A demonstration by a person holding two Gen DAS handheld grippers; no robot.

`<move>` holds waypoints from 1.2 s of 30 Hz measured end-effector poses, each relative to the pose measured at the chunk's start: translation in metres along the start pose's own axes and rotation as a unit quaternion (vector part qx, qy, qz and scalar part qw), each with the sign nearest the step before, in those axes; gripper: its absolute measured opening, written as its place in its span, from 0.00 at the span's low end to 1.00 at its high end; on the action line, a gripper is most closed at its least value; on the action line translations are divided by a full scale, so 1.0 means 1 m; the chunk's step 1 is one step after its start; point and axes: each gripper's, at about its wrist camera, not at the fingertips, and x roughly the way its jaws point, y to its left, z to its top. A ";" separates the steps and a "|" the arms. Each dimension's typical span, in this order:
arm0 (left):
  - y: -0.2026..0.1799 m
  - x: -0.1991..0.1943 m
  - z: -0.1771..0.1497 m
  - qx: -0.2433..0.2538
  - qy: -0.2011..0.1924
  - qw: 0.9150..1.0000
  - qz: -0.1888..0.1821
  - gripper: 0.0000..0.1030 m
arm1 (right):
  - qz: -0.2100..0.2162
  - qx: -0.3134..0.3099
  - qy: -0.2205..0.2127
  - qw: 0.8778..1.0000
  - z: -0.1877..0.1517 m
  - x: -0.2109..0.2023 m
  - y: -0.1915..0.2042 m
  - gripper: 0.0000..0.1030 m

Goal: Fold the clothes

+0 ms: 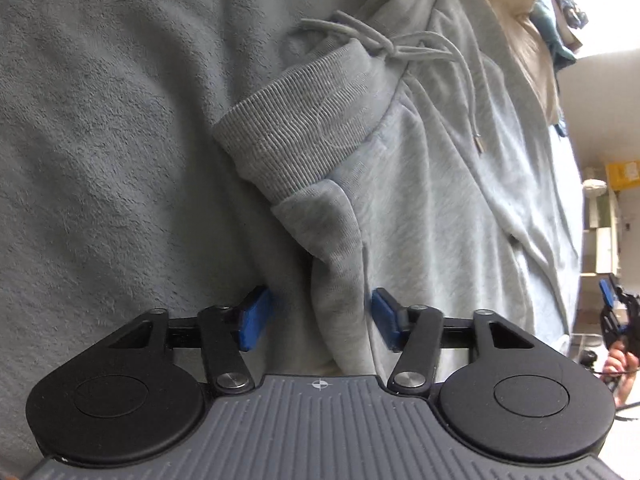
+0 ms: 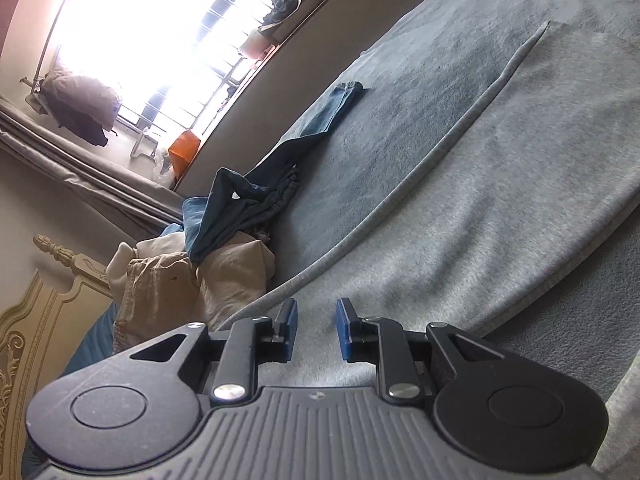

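Grey hoodie sleeve (image 1: 340, 292) between unclenched left fingers (image 1: 256, 316), touching neither pad

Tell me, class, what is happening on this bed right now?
A person with two handheld grippers is folding a grey hoodie on a grey blanket. The left gripper straddles a fold of its sleeve, pads not pressing. The right gripper hovers open and empty. Other clothes lie piled nearby.

Your pale grey hoodie (image 1: 440, 184) lies rumpled on the grey blanket (image 1: 120, 140). Its ribbed cuff (image 1: 296, 132) rests across the body, beside the knotted drawstring (image 1: 400, 46).
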 end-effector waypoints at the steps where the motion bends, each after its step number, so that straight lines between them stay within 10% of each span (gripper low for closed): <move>1: -0.004 0.000 -0.001 0.015 -0.002 1.000 0.020 0.31 | -0.001 0.002 0.000 1.000 0.000 0.000 -0.001 0.22; 5: -0.018 -0.009 -0.007 0.032 -0.005 0.998 0.057 0.05 | -0.001 0.006 0.003 1.000 -0.002 0.005 -0.002 0.22; 16: -0.008 -0.009 -0.009 0.039 0.028 0.991 0.127 0.05 | -0.003 0.018 0.003 1.000 -0.003 0.007 -0.011 0.23; 26: 0.009 -0.053 0.001 0.033 -0.022 0.996 0.079 0.55 | -0.004 0.042 -0.001 0.999 -0.001 0.003 -0.024 0.23; 36: -0.004 -0.067 0.014 0.093 -0.094 0.982 0.134 0.55 | 0.002 0.032 0.002 0.999 -0.005 0.006 -0.015 0.23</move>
